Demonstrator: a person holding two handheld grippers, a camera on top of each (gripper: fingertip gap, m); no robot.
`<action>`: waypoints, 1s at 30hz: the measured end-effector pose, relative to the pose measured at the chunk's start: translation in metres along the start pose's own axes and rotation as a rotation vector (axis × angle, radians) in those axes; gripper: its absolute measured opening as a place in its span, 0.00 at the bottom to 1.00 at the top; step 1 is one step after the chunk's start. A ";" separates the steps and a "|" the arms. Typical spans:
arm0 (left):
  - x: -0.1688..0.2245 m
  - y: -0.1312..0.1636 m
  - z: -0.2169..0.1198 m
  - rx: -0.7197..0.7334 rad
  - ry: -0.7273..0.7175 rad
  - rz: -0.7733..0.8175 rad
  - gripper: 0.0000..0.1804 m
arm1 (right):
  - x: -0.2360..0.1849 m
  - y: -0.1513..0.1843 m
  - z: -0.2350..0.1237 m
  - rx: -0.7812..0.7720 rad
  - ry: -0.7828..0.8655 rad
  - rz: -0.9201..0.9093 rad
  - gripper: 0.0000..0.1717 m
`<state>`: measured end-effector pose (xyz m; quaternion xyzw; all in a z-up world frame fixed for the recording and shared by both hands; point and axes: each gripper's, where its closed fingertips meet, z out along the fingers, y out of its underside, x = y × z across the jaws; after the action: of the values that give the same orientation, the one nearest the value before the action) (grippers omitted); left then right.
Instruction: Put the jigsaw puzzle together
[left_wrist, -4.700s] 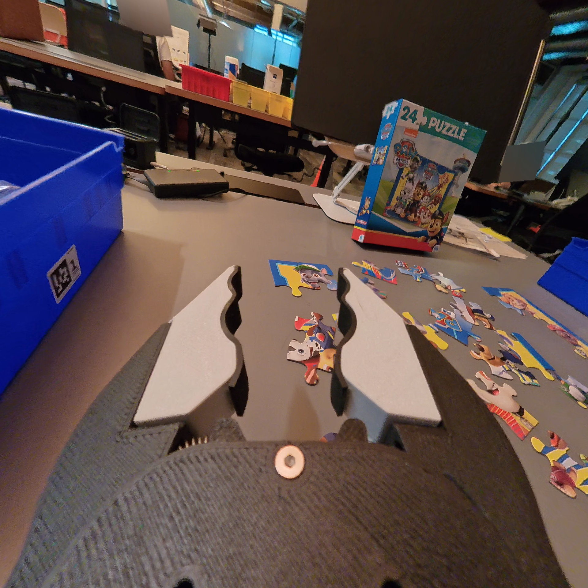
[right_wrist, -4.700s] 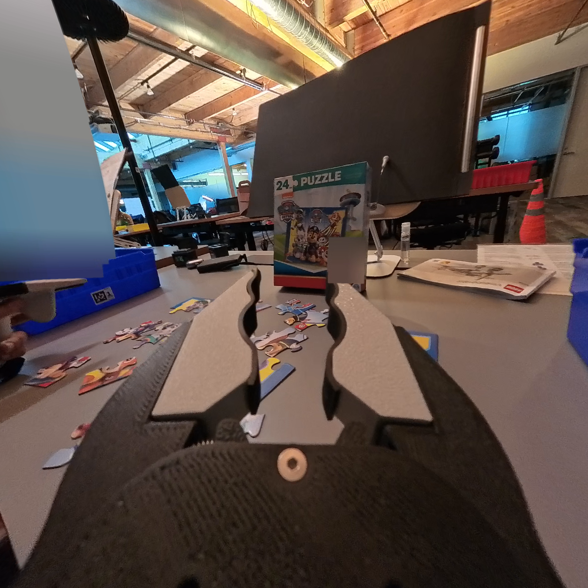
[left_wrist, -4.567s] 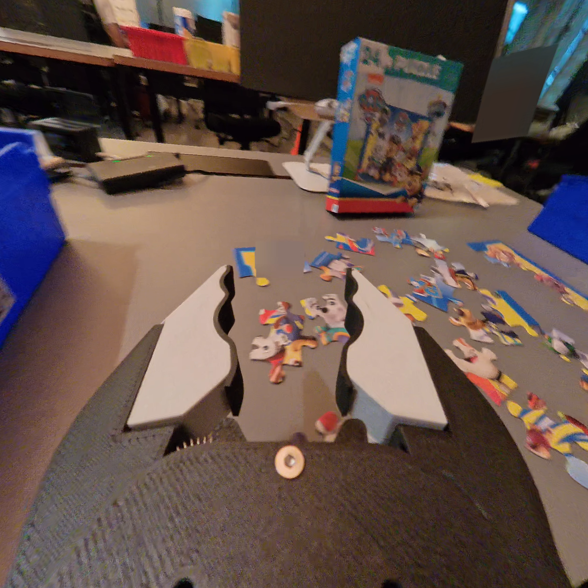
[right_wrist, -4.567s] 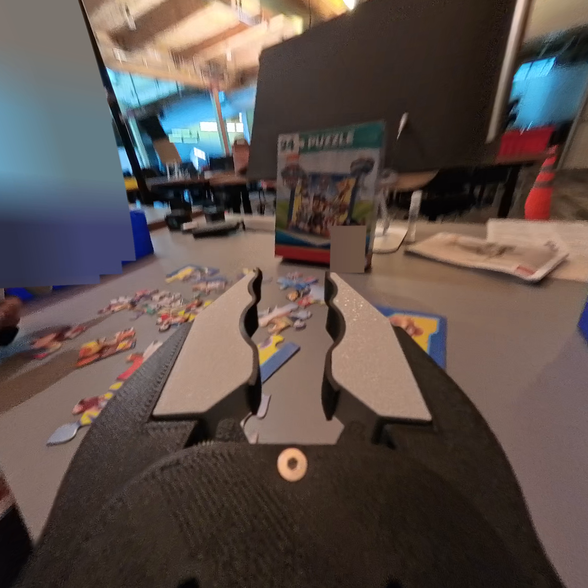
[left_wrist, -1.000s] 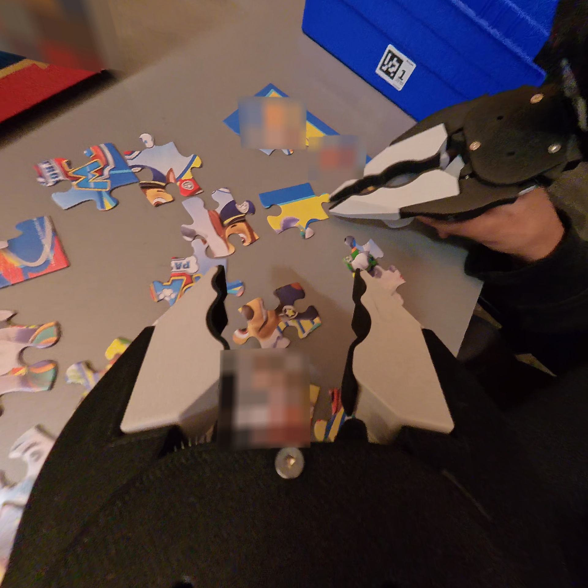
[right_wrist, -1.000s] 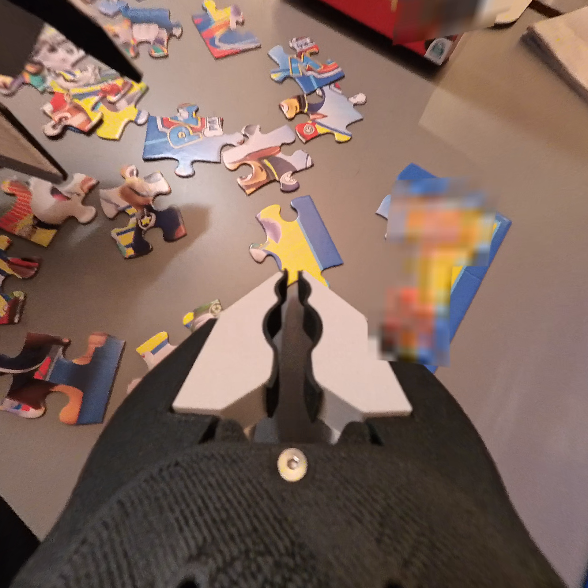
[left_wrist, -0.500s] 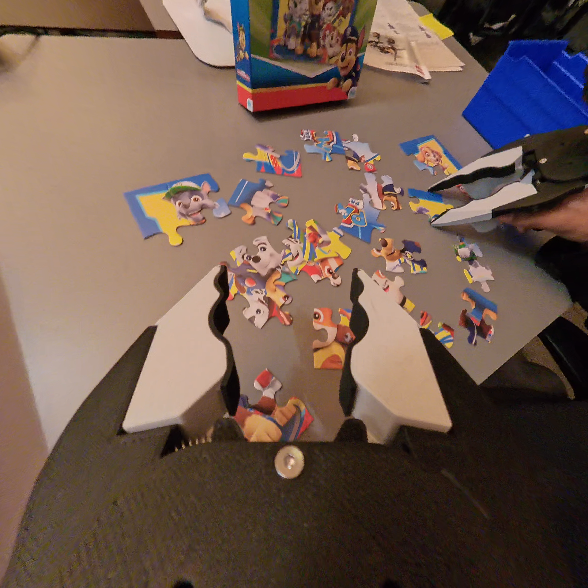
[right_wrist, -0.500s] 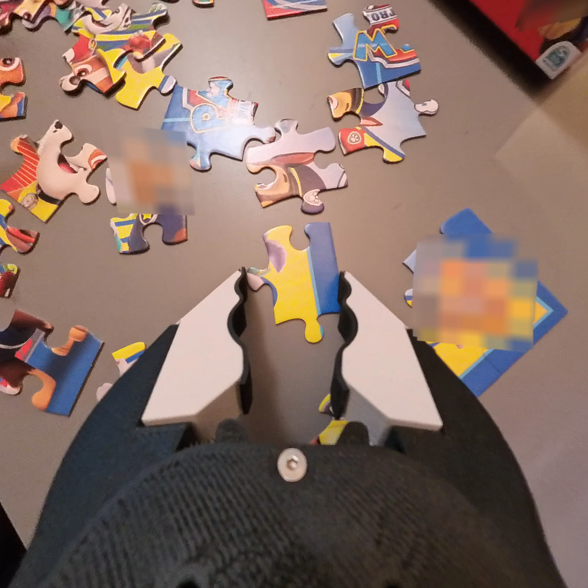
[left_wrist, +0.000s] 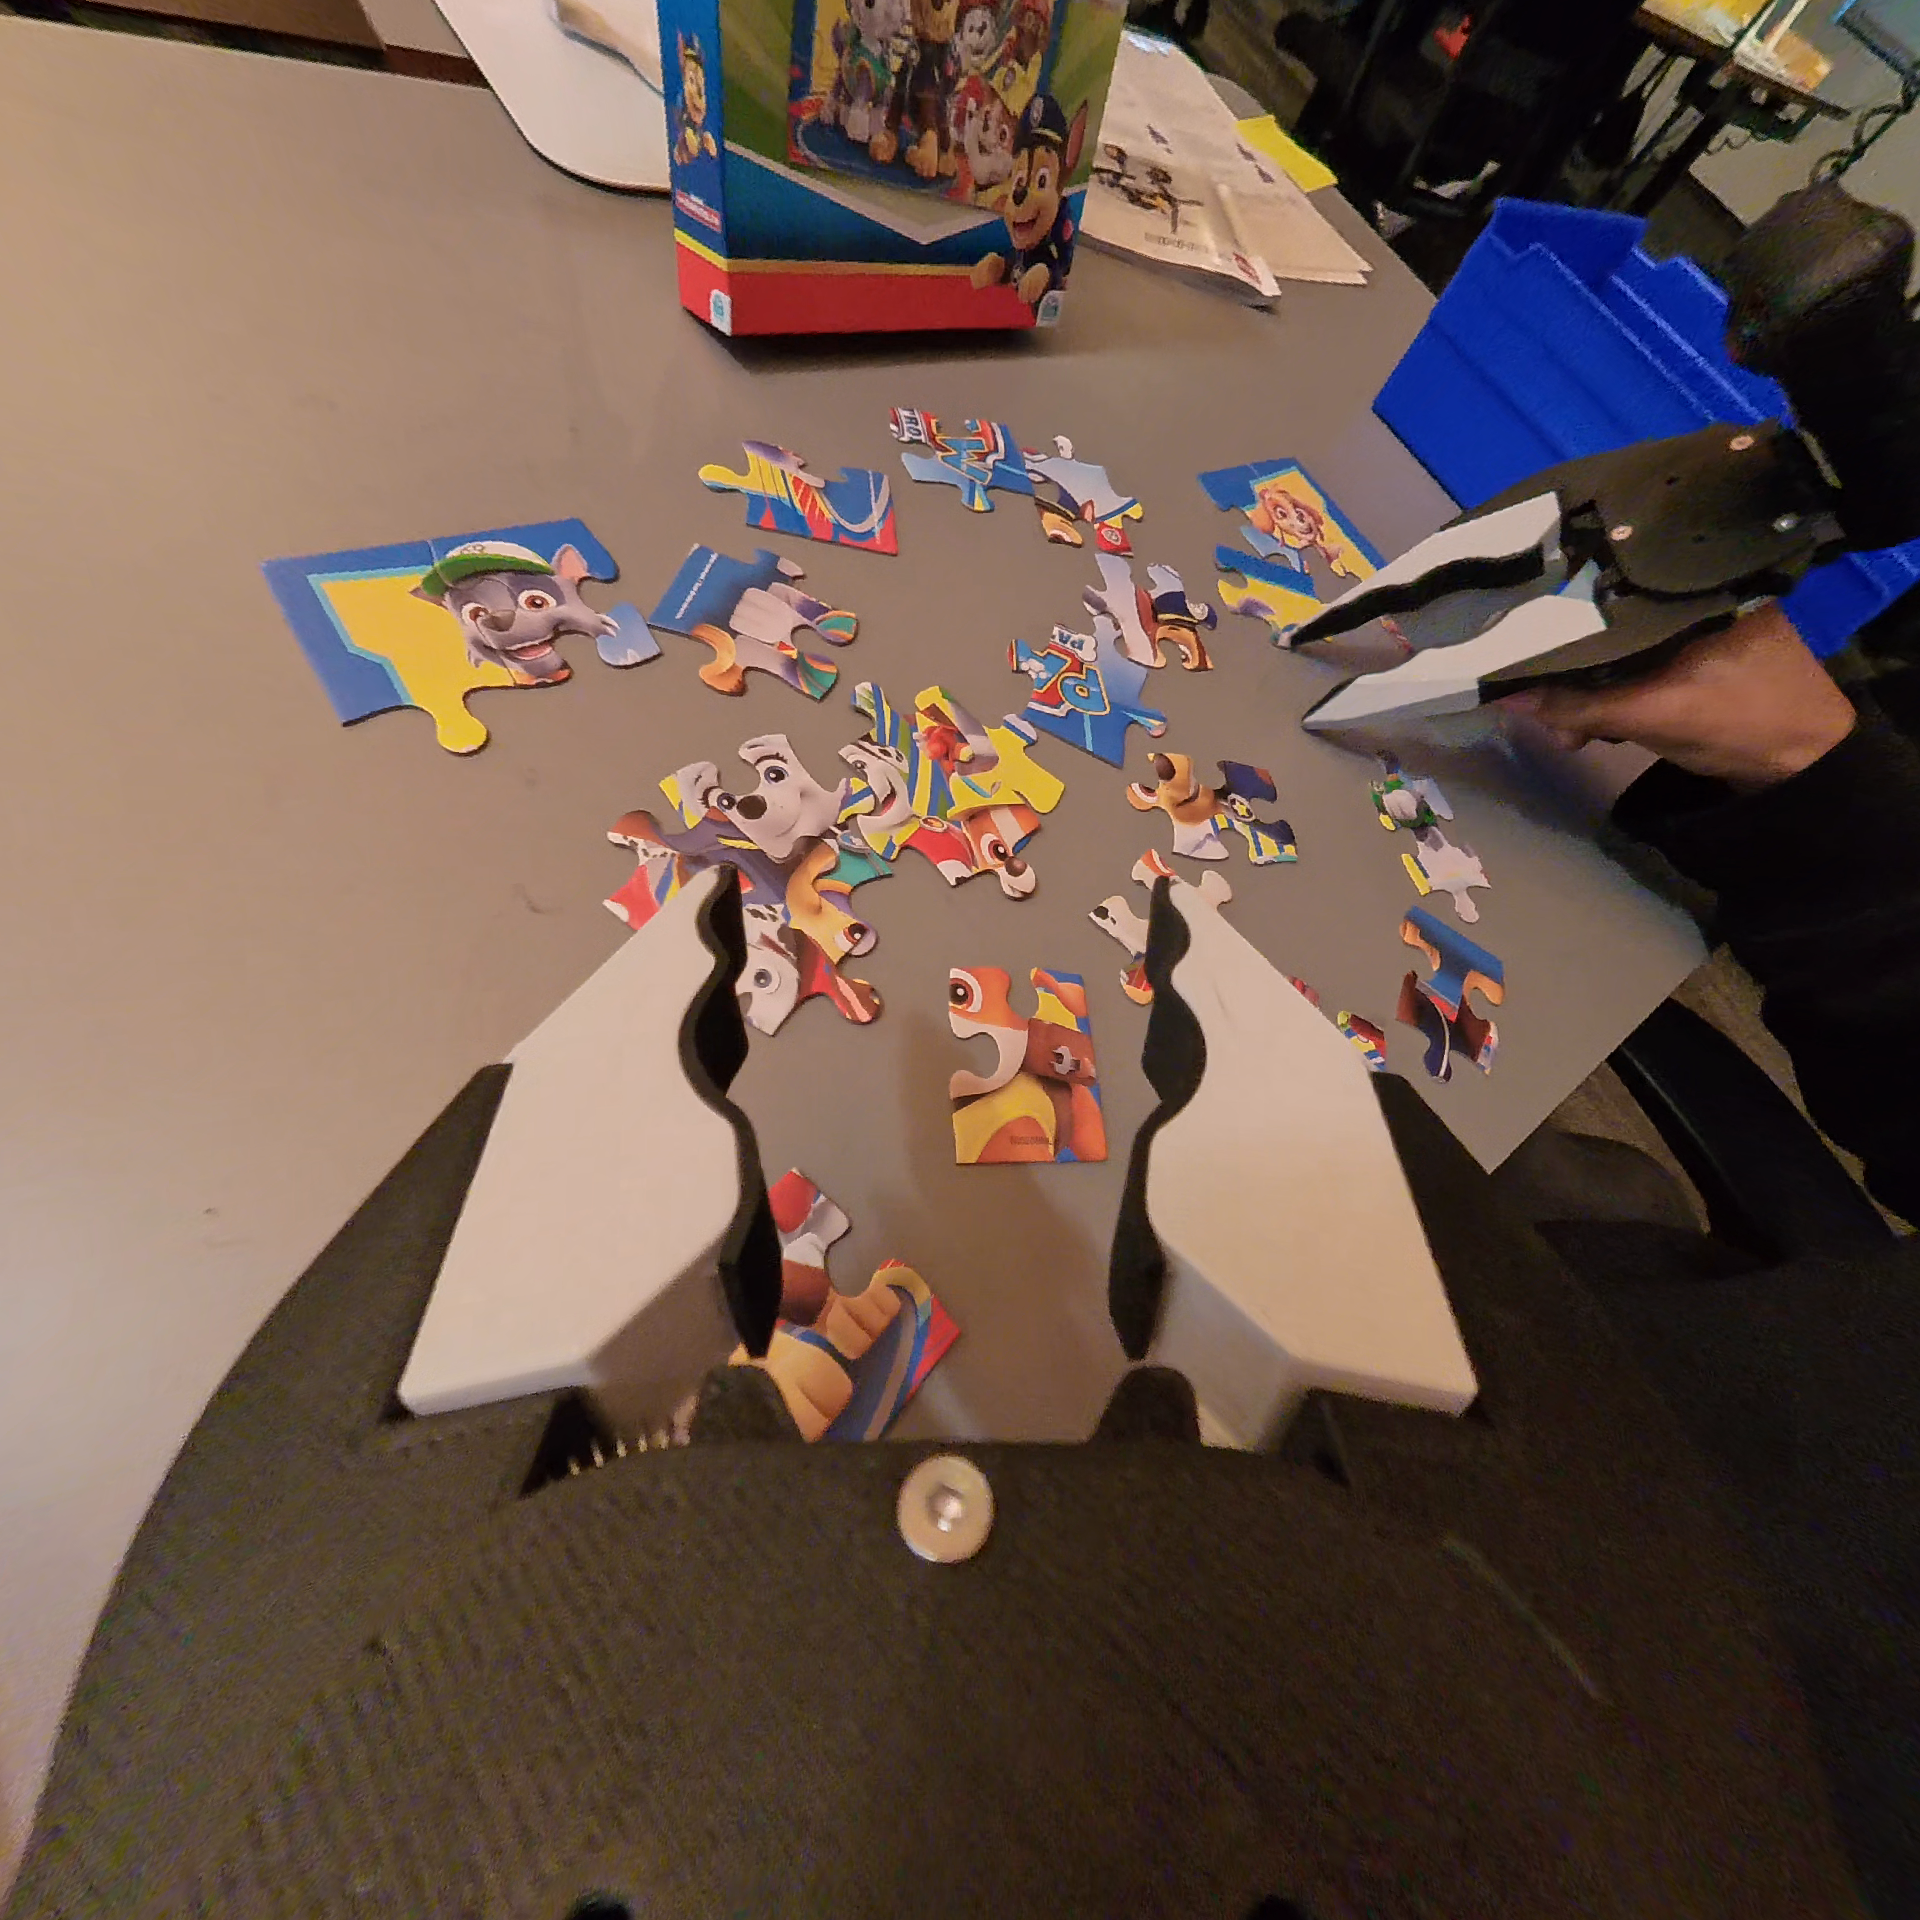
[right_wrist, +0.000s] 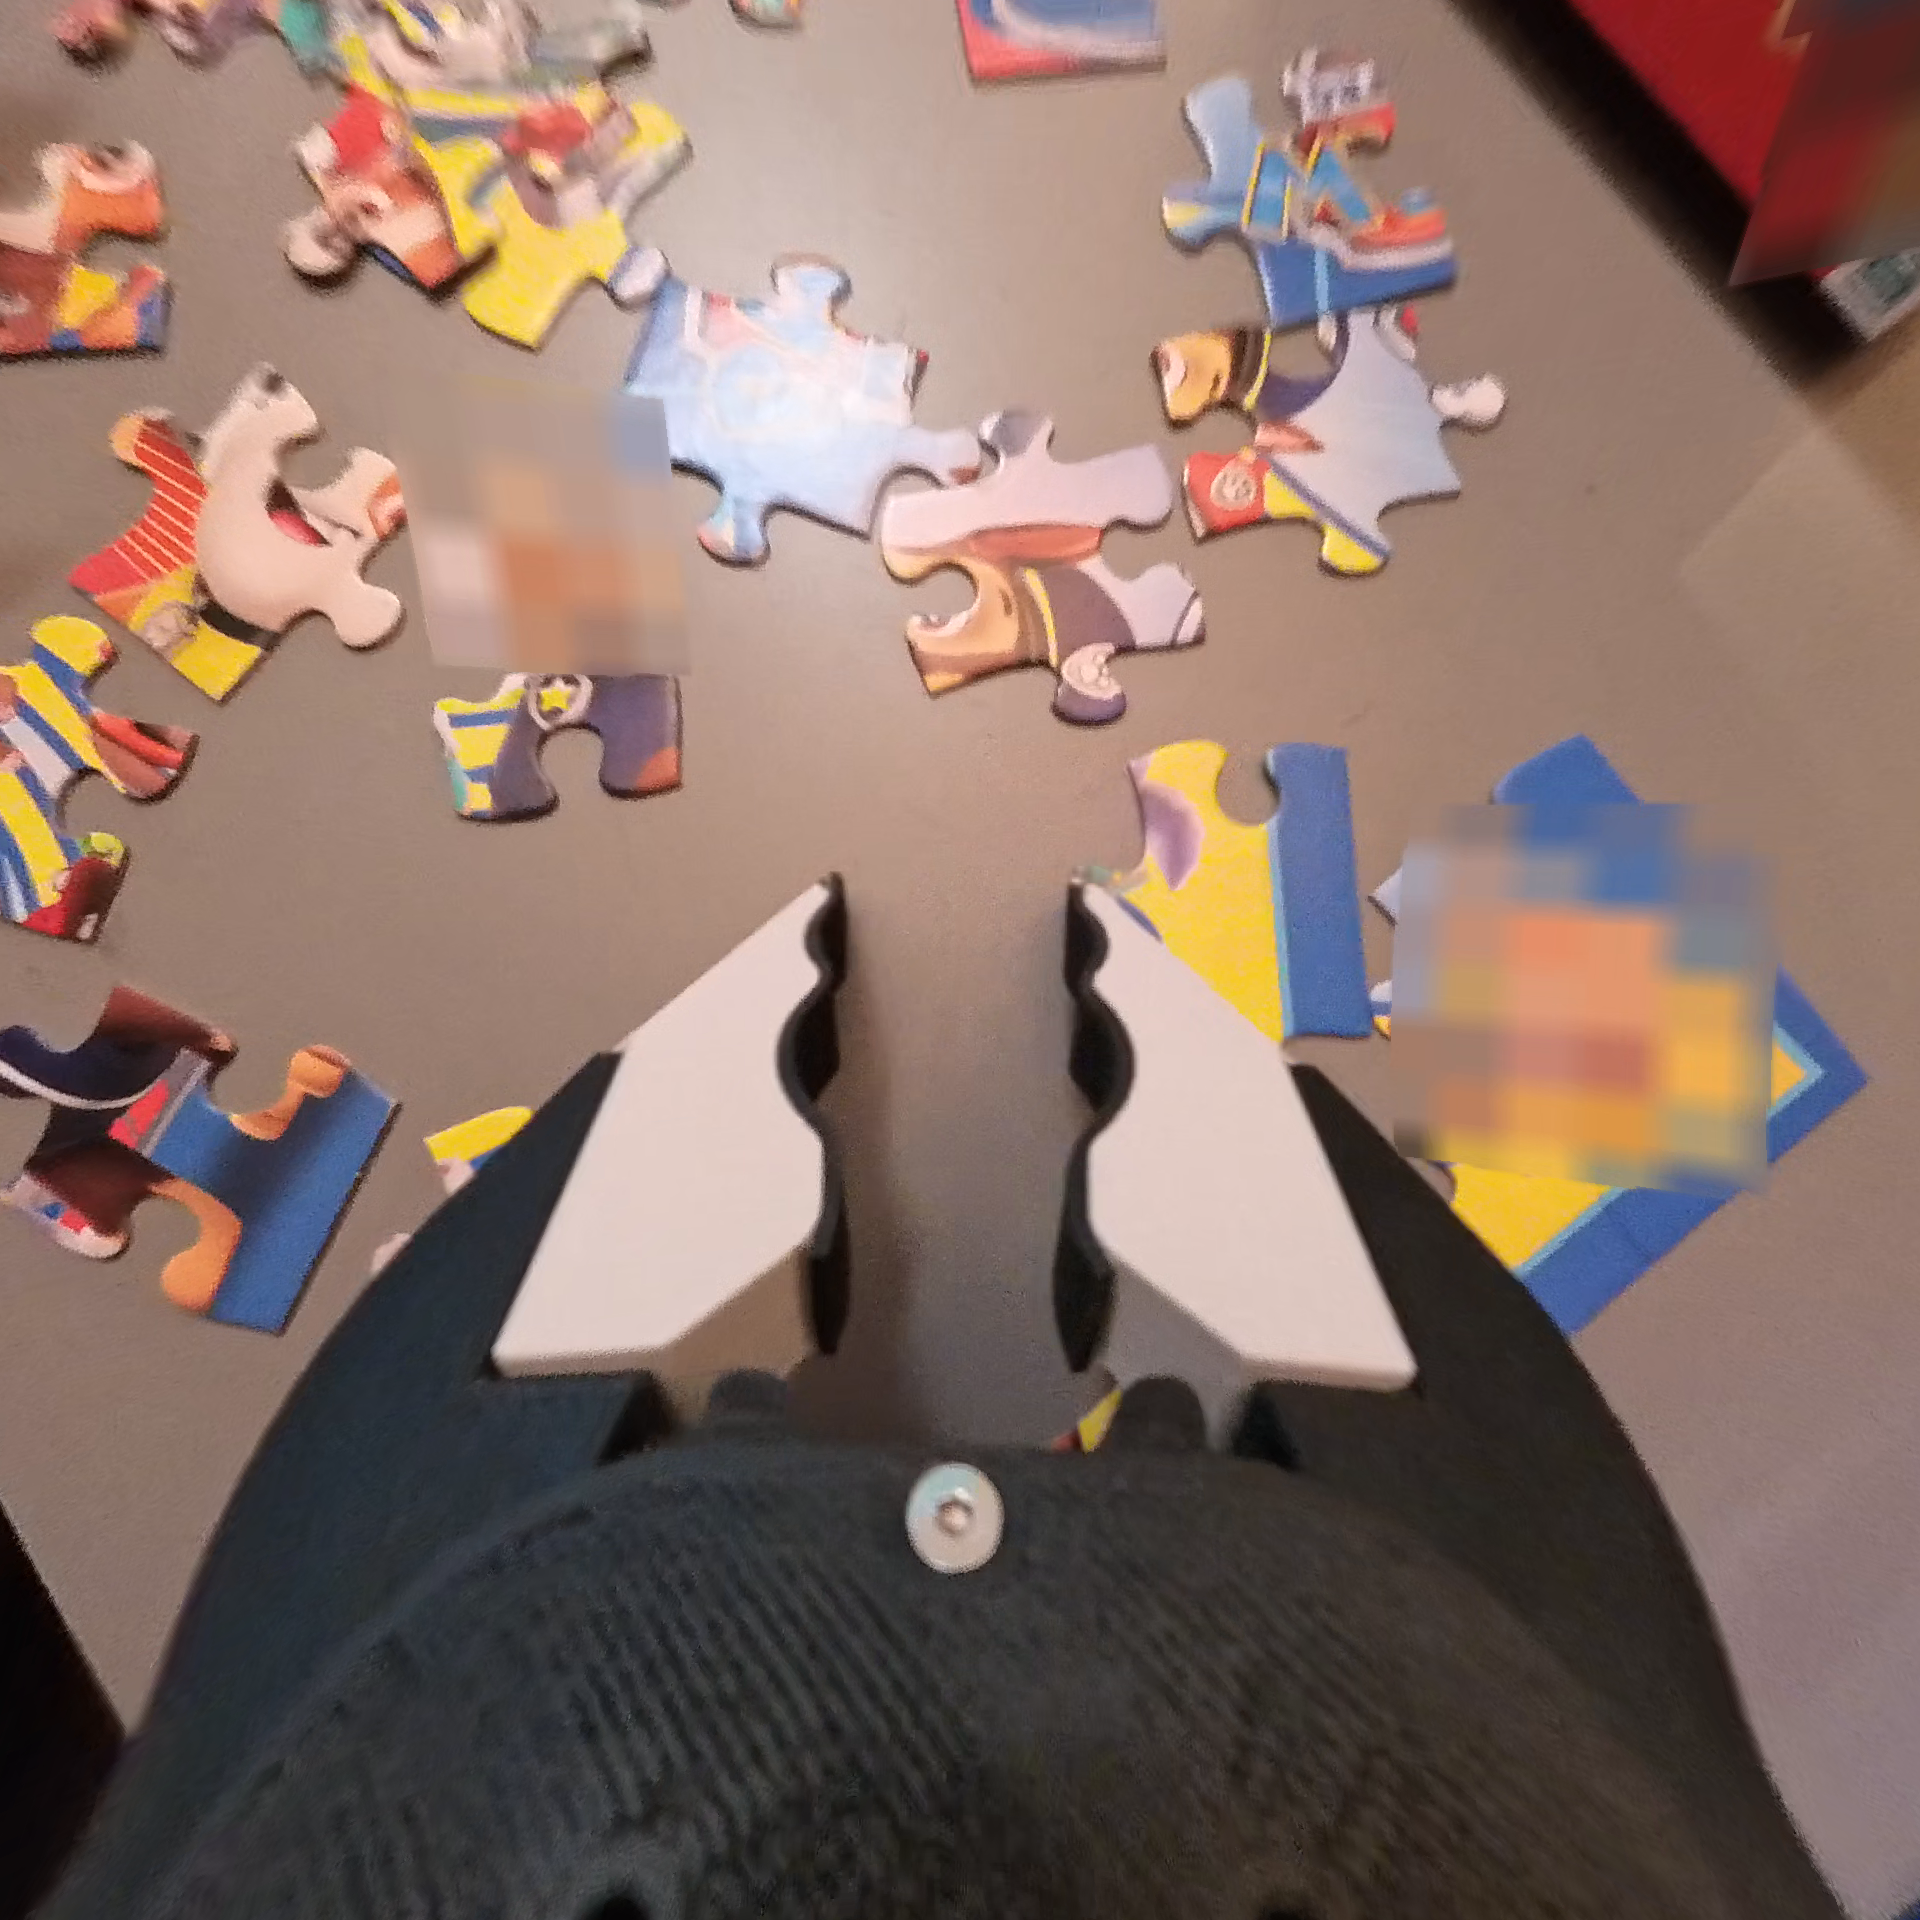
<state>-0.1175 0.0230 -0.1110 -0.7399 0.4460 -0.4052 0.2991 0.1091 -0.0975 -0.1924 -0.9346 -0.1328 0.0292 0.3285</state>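
- left gripper (left_wrist: 940, 894) is hovering above the grey table (left_wrist: 260, 312), tilted down and forward, fingers spread wide with nothing between them but tabletop and loose pieces lying flat below
- an orange pup puzzle piece (left_wrist: 1023, 1070) is sitting under the gap, closer to its right finger, and a red and orange piece (left_wrist: 852, 1309) is lying back near the base of its left finger
- just past its left fingertip there's a clump of overlapping pieces (left_wrist: 790, 821), and beyond that the puzzle box (left_wrist: 883, 166) is standing upright at the far side
- right gripper (right_wrist: 954, 902) is pointing steeply down at the table, fingers apart, only bare grey surface between them
- a yellow and blue edge piece (right_wrist: 1262, 883) is lying right beside its right fingertip, partly tucked under that finger from this angle, can't tell if it's touching
- from the left wrist view the right gripper is coming in low from the right, held by a hand (left_wrist: 1704, 717) in a dark sleeve, with a blue bin (left_wrist: 1558, 343) just behind it
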 end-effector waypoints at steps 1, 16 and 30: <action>0.001 0.000 0.002 -0.002 0.005 -0.001 0.42 | 0.001 0.001 0.000 -0.013 0.013 -0.005 0.26; 0.027 0.000 0.022 -0.027 0.075 0.020 0.42 | 0.039 -0.005 0.008 0.017 0.022 0.054 0.37; 0.036 0.003 0.031 -0.046 0.102 0.021 0.42 | 0.018 -0.013 -0.004 0.038 0.094 -0.071 0.34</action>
<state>-0.0821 -0.0078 -0.1169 -0.7201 0.4776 -0.4291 0.2631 0.1243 -0.0847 -0.1805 -0.9233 -0.1498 -0.0239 0.3530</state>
